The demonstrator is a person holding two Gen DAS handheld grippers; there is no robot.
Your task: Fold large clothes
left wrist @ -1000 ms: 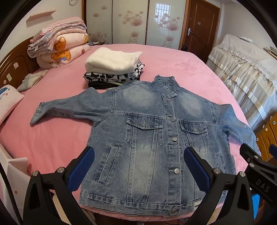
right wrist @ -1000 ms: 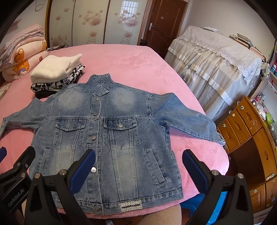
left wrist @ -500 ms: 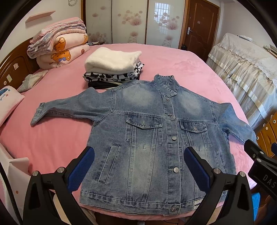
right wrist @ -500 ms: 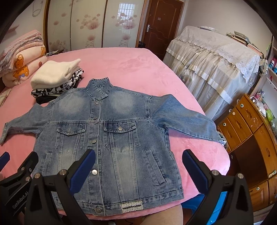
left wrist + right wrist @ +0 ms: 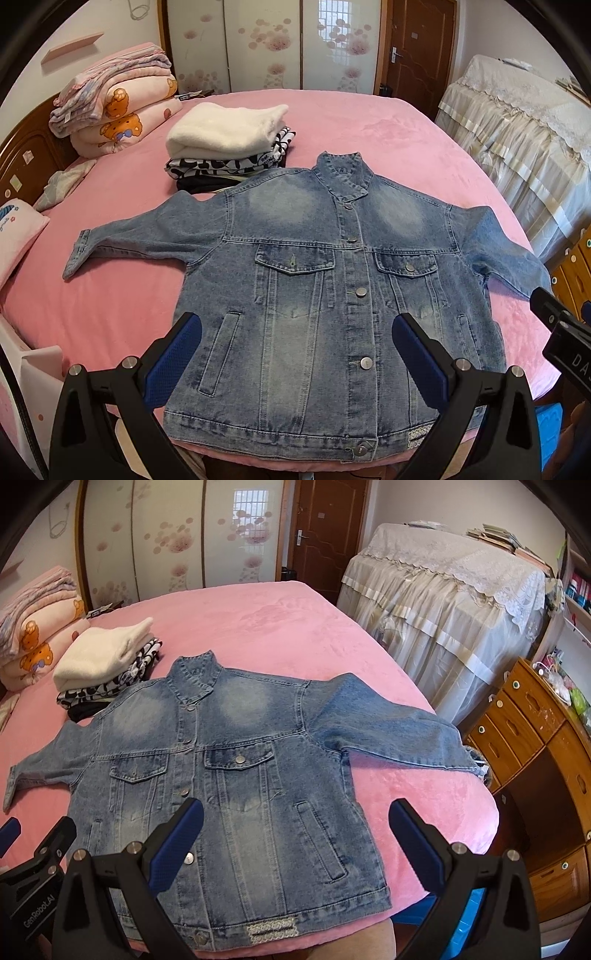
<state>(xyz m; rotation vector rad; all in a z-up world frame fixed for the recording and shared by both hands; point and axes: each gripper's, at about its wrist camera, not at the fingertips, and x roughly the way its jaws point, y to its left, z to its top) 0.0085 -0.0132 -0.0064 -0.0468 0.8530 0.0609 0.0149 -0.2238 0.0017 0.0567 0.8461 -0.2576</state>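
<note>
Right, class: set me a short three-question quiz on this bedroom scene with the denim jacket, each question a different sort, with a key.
1. True or false: the denim jacket lies front up, buttoned, with both sleeves spread out.
2. Multiple choice: what tops the pile of folded clothes beyond the collar? A) a white fluffy garment B) a red towel C) a pair of jeans
3. Fill in: the left gripper and the right gripper both have their jaws ____ and hold nothing.

Key: 1 true; 2 A; 3 open
</note>
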